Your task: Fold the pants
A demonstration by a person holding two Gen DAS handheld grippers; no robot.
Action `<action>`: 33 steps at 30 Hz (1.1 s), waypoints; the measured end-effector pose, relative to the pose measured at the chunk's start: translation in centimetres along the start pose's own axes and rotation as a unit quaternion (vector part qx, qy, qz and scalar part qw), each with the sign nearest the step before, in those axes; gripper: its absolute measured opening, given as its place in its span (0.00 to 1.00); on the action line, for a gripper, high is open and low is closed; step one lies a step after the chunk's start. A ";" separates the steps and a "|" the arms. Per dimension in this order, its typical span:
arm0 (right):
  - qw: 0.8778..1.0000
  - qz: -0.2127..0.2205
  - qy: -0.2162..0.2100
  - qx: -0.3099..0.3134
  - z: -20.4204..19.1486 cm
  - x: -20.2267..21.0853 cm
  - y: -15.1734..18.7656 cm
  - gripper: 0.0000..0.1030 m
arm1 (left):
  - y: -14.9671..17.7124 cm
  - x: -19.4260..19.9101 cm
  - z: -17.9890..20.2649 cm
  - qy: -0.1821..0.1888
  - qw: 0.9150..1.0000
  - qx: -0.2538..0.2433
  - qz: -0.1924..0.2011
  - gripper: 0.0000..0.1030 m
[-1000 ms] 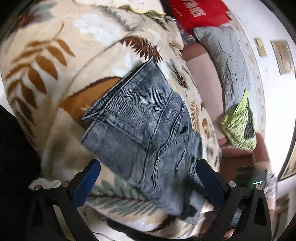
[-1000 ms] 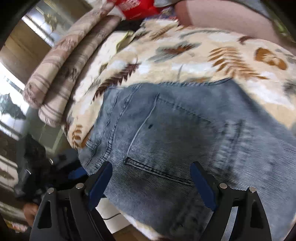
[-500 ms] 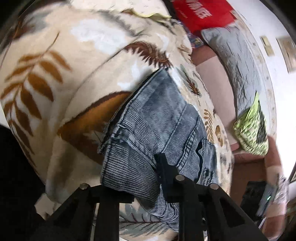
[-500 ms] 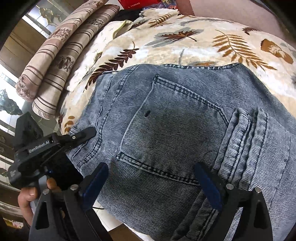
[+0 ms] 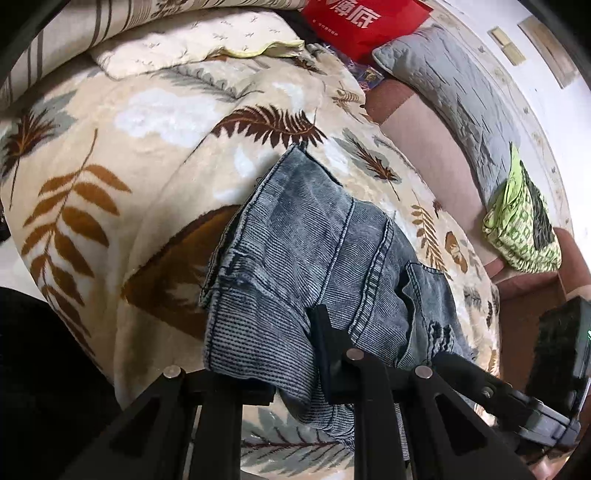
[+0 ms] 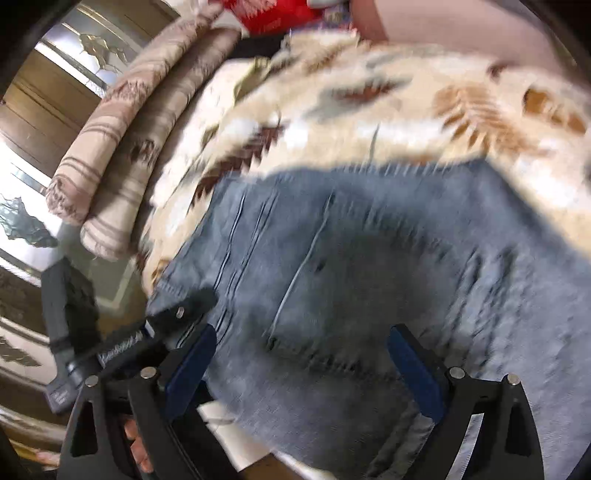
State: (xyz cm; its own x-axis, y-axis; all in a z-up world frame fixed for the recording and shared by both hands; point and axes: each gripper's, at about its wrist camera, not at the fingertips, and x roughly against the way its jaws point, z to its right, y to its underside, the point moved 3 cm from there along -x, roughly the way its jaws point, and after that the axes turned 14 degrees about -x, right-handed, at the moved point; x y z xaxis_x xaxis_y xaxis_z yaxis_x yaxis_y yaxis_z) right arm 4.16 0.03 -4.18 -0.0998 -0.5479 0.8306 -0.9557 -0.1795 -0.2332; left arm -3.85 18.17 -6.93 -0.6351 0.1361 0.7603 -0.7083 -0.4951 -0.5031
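The grey-blue denim pants (image 5: 314, 251) lie folded on a cream leaf-print blanket (image 5: 122, 177). My left gripper (image 5: 295, 354) is shut on the near edge of the pants, the fabric bunched between its fingers. In the right wrist view the pants (image 6: 369, 266) fill the middle, blurred by motion. My right gripper (image 6: 299, 369) is open, its blue pads (image 6: 413, 373) spread over the pants' near part. The left gripper also shows in the right wrist view (image 6: 177, 314), clamped on the pants' left corner.
A red bag (image 5: 362, 22), a grey cushion (image 5: 454, 92) and a green patterned cloth (image 5: 524, 225) lie on the pinkish sofa at right. A striped bolster (image 6: 122, 122) lies along the blanket's far left. A window is behind it.
My left gripper has closed on the pants' edge and now lifts it slightly. The right gripper stays open and is moving, blurring its view.
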 end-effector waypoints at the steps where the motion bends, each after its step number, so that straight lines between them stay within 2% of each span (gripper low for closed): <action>1: 1.000 -0.008 0.006 -0.002 0.4 -0.8 -0.2 0.93 | -0.1 0.0 0.1 -0.002 1.000 -0.004 0.000 0.18; 3: 0.997 -0.064 0.030 -0.006 1.4 -4.0 0.2 0.94 | -0.2 0.2 0.3 -0.005 1.000 -0.010 0.002 0.18; 5: 0.999 -0.042 0.032 0.013 0.5 -3.1 0.3 0.94 | -0.1 0.6 0.5 -0.010 1.000 -0.019 0.007 0.18; 7: 0.999 -0.038 -0.011 0.003 0.2 -1.4 0.3 0.92 | -0.1 0.6 0.7 -0.014 1.000 -0.022 0.006 0.18; 10: 1.000 0.004 0.001 -0.013 1.9 1.9 0.7 0.92 | -0.3 1.0 1.2 -0.022 0.999 -0.034 0.010 0.17; 16: 0.995 0.054 0.002 -0.087 9.2 7.8 3.6 0.92 | -0.8 2.3 3.1 -0.040 0.996 -0.073 0.030 0.16; 20: 0.981 0.108 -0.002 -0.160 15.8 13.3 5.5 0.92 | -1.4 3.6 5.3 -0.051 0.992 -0.107 0.050 0.16; 22: 0.973 0.136 -0.009 -0.188 17.6 14.7 5.8 0.92 | -1.6 4.4 7.3 -0.061 0.986 -0.140 0.066 0.15; 27: 0.951 0.185 -0.031 -0.247 22.9 18.2 7.5 0.92 | -0.9 6.3 15.6 -0.075 0.956 -0.259 0.113 0.15; 30: 0.937 0.214 -0.055 -0.270 25.2 19.7 8.4 0.92 | 1.0 6.8 22.1 -0.065 0.928 -0.342 0.134 0.14; 31: 0.933 0.222 -0.061 -0.276 25.8 20.3 8.7 0.92 | 2.2 6.6 24.5 -0.057 0.916 -0.374 0.136 0.14; 33: 0.922 0.246 -0.077 -0.289 27.2 21.7 9.2 0.92 | 4.5 5.6 28.3 -0.035 0.899 -0.418 0.127 0.14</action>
State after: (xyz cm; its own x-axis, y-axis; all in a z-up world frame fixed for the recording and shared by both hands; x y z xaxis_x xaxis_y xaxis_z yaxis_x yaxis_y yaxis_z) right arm 0.71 -35.70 -2.05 -0.5629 -0.5636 0.6046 -0.7973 0.5631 -0.2174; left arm -1.90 -7.58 6.67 -0.8088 0.0419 0.5866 -0.5455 0.3189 -0.7750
